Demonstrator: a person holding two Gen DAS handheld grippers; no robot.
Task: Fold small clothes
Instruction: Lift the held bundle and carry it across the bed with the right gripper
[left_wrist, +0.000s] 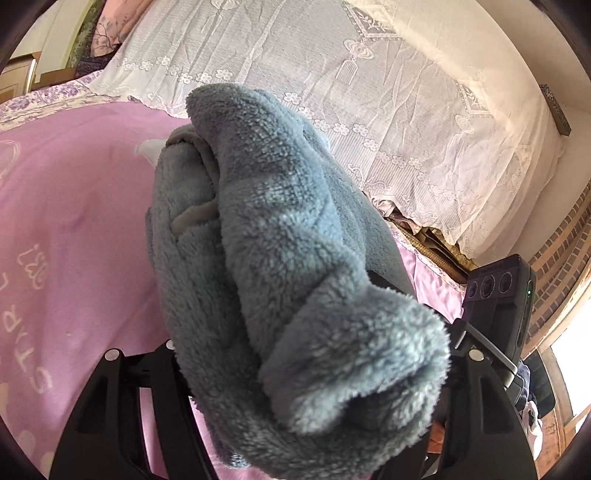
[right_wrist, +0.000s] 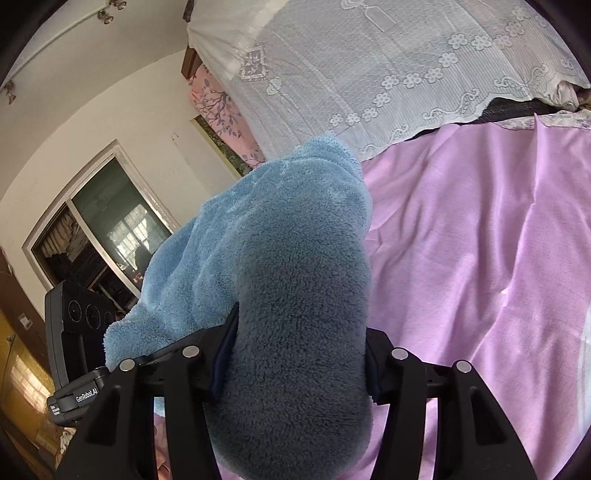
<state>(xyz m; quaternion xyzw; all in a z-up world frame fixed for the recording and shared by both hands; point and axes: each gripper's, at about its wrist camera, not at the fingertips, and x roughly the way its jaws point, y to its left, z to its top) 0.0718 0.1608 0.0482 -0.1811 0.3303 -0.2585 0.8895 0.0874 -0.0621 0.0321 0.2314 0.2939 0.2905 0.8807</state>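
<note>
A thick blue fleece garment (left_wrist: 277, 240) is bunched up and held above the pink bedsheet (left_wrist: 74, 221). In the left wrist view it fills the space between the black fingers of my left gripper (left_wrist: 306, 369), which is shut on it, and it hides the fingertips. In the right wrist view the same fleece garment (right_wrist: 288, 258) bulges between the dark pads (right_wrist: 225, 354) of my right gripper (right_wrist: 299, 350), which press on both of its sides. Each view shows the other gripper's body close beside the bundle.
The pink sheet (right_wrist: 480, 258) spreads wrinkled under the bundle. A white lace cover (left_wrist: 369, 92) lies over bedding at the far side. A window (right_wrist: 103, 229) and a white wall stand at the left of the right wrist view. A brick wall (left_wrist: 565, 240) is at the right.
</note>
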